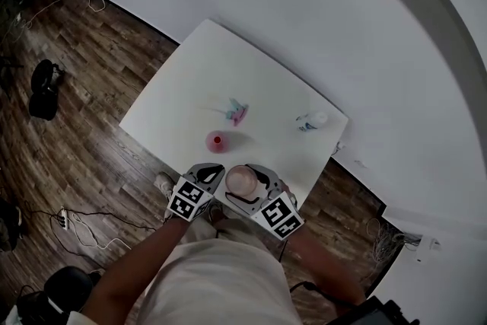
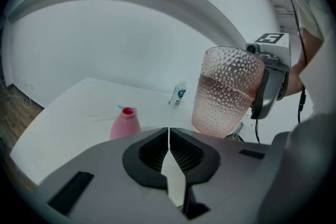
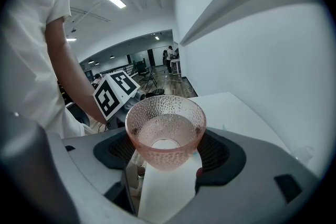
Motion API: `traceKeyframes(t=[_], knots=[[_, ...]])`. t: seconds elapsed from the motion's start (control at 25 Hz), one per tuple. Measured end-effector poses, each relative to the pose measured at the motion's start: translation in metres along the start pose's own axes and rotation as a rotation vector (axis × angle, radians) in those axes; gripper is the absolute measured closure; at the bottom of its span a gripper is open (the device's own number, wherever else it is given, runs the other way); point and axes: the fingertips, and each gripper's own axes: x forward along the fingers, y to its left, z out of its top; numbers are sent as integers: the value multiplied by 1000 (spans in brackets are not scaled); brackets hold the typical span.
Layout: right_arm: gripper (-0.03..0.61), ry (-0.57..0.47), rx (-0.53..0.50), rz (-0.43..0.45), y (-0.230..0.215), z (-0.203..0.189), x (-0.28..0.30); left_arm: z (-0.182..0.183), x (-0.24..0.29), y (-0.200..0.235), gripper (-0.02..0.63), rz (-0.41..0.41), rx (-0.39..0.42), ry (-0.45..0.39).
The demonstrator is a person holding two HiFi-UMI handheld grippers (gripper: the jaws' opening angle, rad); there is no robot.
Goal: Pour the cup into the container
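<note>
A pink dimpled cup (image 1: 240, 180) with liquid in it is held above the table's near edge, my right gripper (image 1: 253, 177) shut on it. In the right gripper view the cup (image 3: 165, 131) stands upright between the pads, liquid about halfway up. My left gripper (image 1: 211, 173) is just left of the cup, apart from it; its jaws (image 2: 168, 131) are shut with nothing between them. In the left gripper view the cup (image 2: 226, 92) hangs at the right in the right gripper (image 2: 270, 81). The pink container (image 1: 217, 141), an open-necked bottle (image 2: 125, 123), stands on the white table (image 1: 190, 80) ahead.
A small white bottle with a blue label (image 1: 310, 120) stands near the table's right edge. A small pink and teal thing (image 1: 237, 112) lies behind the container. Wooden floor with cables and dark objects (image 1: 44, 87) lies to the left; a white wall runs behind the table.
</note>
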Motion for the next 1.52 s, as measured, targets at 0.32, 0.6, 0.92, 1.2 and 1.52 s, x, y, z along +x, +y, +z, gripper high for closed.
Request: traceKeyframes(t=[0.32,0.6,0.92,1.2,1.52], knots=[[218,8,11,7,8,1,7,-3,2,2,601,-5,-28,-21],[218,-13,22,12,11,1,9,1,5,0,603,-21,-13,-46],[218,-69,58,13,6,4,3,8,8,-7,603,-39,-4,-65],[218,-103,84,-4,-1,7,3,12,10,-7,603,-38,-18,-75],[218,-127,99,-9,-5,15,7,14,9,-3,603,-32,-35,-84]])
